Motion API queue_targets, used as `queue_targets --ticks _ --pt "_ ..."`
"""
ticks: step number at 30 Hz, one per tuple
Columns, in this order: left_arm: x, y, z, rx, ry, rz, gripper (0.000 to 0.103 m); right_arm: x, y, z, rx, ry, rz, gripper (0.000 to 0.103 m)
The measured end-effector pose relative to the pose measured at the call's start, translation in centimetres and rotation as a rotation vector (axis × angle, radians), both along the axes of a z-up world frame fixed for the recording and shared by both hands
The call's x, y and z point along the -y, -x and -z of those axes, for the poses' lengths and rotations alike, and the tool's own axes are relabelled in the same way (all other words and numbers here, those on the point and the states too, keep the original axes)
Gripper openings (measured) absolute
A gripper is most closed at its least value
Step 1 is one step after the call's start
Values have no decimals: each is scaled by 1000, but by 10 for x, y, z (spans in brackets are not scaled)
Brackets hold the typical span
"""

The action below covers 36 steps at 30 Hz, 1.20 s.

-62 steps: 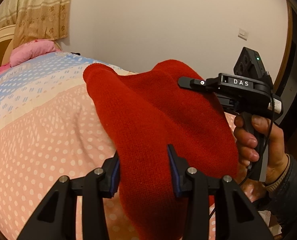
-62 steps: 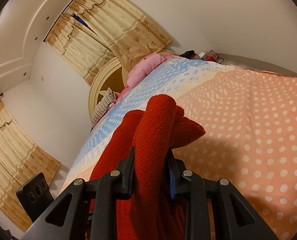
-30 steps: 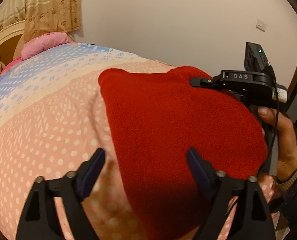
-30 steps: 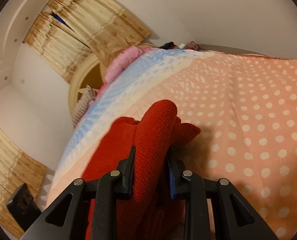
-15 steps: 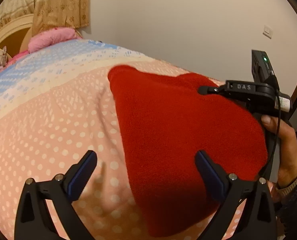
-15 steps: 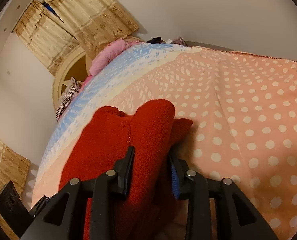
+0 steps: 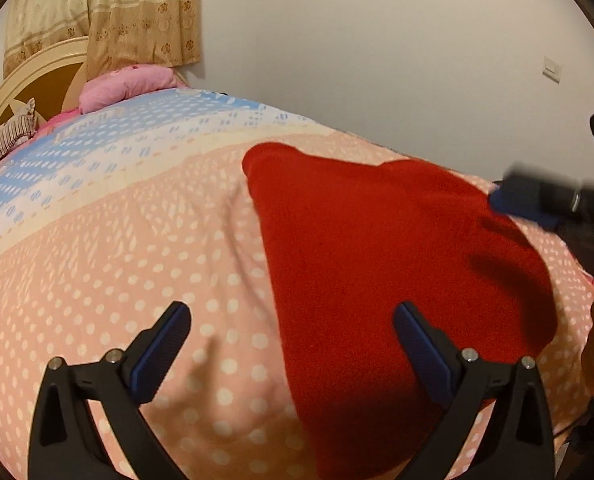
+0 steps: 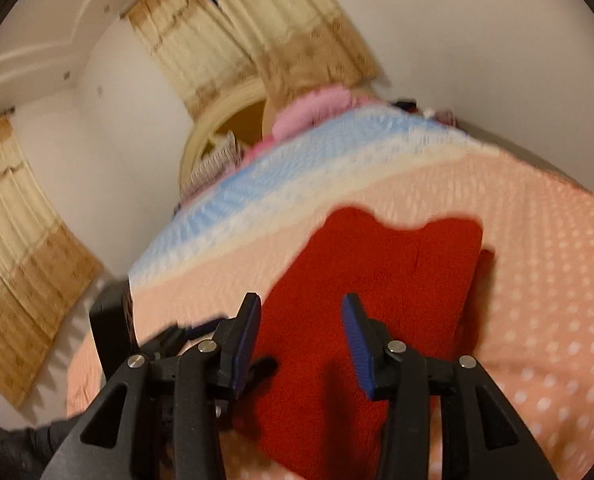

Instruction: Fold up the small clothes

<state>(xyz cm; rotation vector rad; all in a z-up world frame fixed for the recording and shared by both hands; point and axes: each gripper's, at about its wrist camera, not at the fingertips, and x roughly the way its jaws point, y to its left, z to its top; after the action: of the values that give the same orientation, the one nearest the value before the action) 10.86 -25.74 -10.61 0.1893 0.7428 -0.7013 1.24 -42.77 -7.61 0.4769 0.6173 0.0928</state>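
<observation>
A red knitted garment [image 7: 377,264] lies flat on the dotted pink bedspread [image 7: 117,272]. It also shows in the right wrist view [image 8: 377,288]. My left gripper [image 7: 293,336] is open wide and empty, hovering over the garment's near left edge. My right gripper [image 8: 301,328] is open and empty above the garment's near end. Its blurred fingertip [image 7: 537,200] shows at the garment's right edge in the left wrist view.
The bedspread turns blue and white toward the headboard [image 7: 29,80]. A pink pillow [image 7: 125,88] and a striped pillow [image 7: 5,140] lie there. Beige curtains [image 7: 97,12] hang behind. A white wall [image 7: 377,40] runs along the bed's far side.
My right gripper has opened and let go of the red garment, which now lies flat. My left gripper, open since a second ago, has drawn back a little.
</observation>
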Motion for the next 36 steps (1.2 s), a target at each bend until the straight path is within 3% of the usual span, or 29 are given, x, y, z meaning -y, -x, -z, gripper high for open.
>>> queue_targets --ticks 3,6,11,15,24,25,29,33,36 --pt "-2 5 5 19 -24 6 103 3 0 27 -94 11 33 44" --pt "-9 5 12 -4 6 -5 103 8 12 43 -60 -86 22 44" --pt "-14 1 16 -53 38 -25 103 -3 5 46 -40 -43 22 44" --pt "-6 7 13 -2 6 -34 103 3 1 51 -5 -82 34 44" --pt "-20 21 -2 -5 1 -58 103 3 4 46 -33 -44 27 44" --pt "-23 24 -5 0 1 -61 103 0 7 42 -39 -31 36 44" --pt "-38 37 -25 29 50 -70 103 -18 28 17 -36 67 88 66" --pt "-49 48 -42 68 85 -69 103 -44 55 -13 -4 282 136 67" --pt "-55 53 -53 98 101 -68 103 -53 65 -24 11 363 158 68"
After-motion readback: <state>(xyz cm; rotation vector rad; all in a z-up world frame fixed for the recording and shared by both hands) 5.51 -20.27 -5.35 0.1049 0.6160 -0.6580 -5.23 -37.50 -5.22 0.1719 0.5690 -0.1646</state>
